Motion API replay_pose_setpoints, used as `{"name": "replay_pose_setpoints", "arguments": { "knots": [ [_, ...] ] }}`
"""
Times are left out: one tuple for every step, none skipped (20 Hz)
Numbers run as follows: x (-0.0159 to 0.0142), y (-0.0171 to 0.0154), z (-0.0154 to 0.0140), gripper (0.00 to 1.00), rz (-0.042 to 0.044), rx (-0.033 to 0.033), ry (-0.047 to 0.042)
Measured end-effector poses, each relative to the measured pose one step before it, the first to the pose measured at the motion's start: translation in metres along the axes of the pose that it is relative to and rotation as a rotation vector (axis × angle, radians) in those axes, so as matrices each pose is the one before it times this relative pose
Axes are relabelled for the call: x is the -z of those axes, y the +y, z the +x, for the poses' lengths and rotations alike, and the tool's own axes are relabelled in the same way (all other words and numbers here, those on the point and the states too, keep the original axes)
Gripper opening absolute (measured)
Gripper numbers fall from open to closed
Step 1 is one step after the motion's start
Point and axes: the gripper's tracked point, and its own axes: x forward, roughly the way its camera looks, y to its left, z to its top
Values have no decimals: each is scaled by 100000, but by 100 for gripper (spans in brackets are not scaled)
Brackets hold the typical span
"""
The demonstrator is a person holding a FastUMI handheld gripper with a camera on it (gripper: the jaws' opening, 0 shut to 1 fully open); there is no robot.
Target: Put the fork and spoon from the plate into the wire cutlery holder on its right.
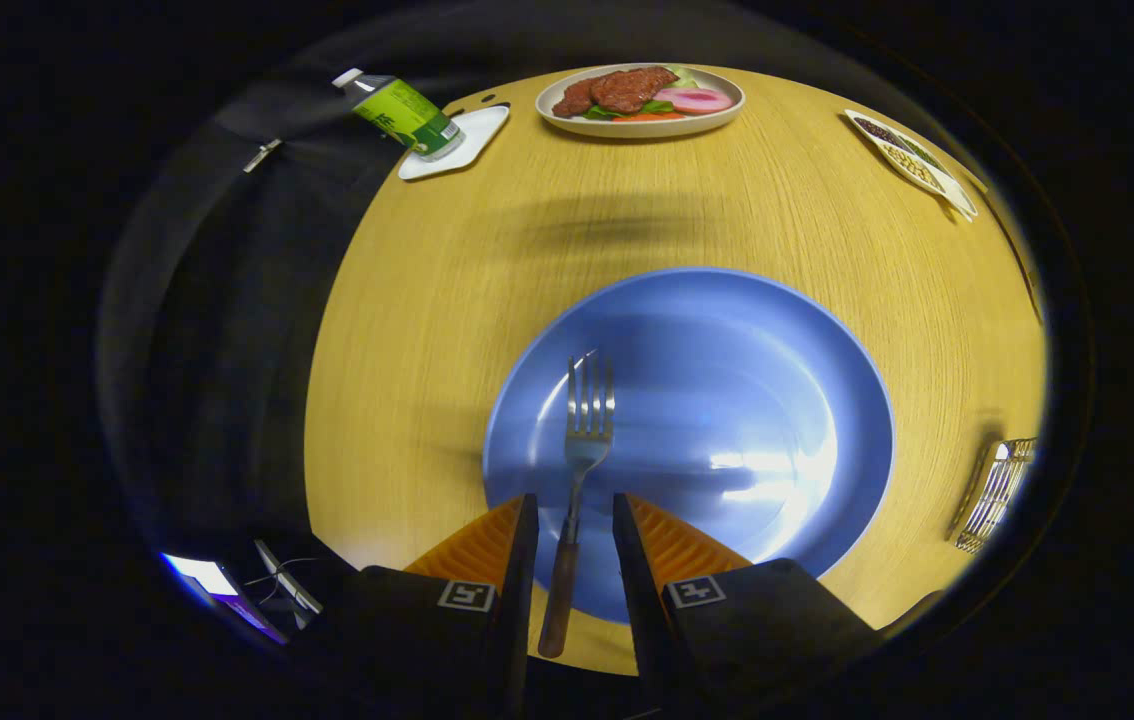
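Round wooden table point(447, 300), your working surface. On it, the blue plate point(727, 400) sits just ahead of the fingers, its near rim running under them. Wire cutlery holder point(995, 492) stands on the table to the plate's right, well apart from the gripper. Across the table: a plate of food point(639, 98), a bottle point(399, 112) lying on a white tray point(462, 145), a patterned dish point(912, 160).

The fork point(582, 460) lies in the plate, tines pointing away, wooden handle crossing the near rim and running back between your fingers. I can't make out a spoon on the plate.

Gripper point(572, 515): fingers spread, one on each side of the handle, neither visibly pressing it.

Risks, as I judge them:
- Close off-centre and one finger pushes first, so the fork pivots on the rim or skates across the glossy plate.
- Pinch the thin metal neck rather than the handle and it can twist or droop when lifted.
- Come down too low and you press on the rim and tip the plate.
- The holder is well off to the side; swing fast and a loosely held fork slips.
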Motion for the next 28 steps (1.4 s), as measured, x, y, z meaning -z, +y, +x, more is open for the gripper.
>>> {"name": "replay_pose_setpoints", "arguments": {
  "knots": [
    [263, -357, 741, 43, 262, 2451, 1374],
    [-491, -566, 132, 31, -298, 2405, -521],
    [271, -274, 4, 26, -297, 462, 1312],
    [-131, 372, -277, 10, -1028, -2981, -579],
    [40, 298, -38, 8, -152, -4179, -702],
    [-251, -6, -231, 6, 1616, -3935, -1492],
    [-220, -207, -121, 5, 1584, -2935, -1399],
    [-252, -405, -401, 5, 1562, -1926, -1691],
    [-412, -262, -582, 5, 1041, -1800, -1491],
    [-291, -160, -571, 5, 832, -1358, -1213],
    [-411, 62, -709, 5, 909, -2147, -1103],
    [-274, 43, -655, 5, 1026, -2123, -900],
    [-324, 83, -905, 5, 713, -1919, -1469],
    [-388, 193, -968, 5, 339, -2256, -1290],
    [-293, 135, -1194, 5, -121, -1654, -1338],
    [-282, 15, -1248, 5, -773, -1230, -1092],
    [-287, 21, -1430, 5, -1154, -1348, -1344],
    [-314, -74, -1519, 5, -1103, -991, -1113],
    [-300, -203, -1603, 5, -1022, -844, -1359],
    [-307, -264, -1719, 5, -894, -814, -1204],
    [-335, -313, -1782, 5, -768, -590, -1188],
    [-343, -384, -1844, 5, -700, -292, -1469],
    [-214, -582, -1823, 5, -842, -93, -957],
    [-59, -849, -1829, 5, -1146, 502, -751],
    [-27, -982, -1731, 5, -1142, 625, -147],
    [100, -1138, -1792, 5, -798, 1006, 188],
    [-24, -1363, -1709, 5, -717, 1300, 93],
    [167, -1251, -1343, 5, -235, 1482, 718]
  ]
}}
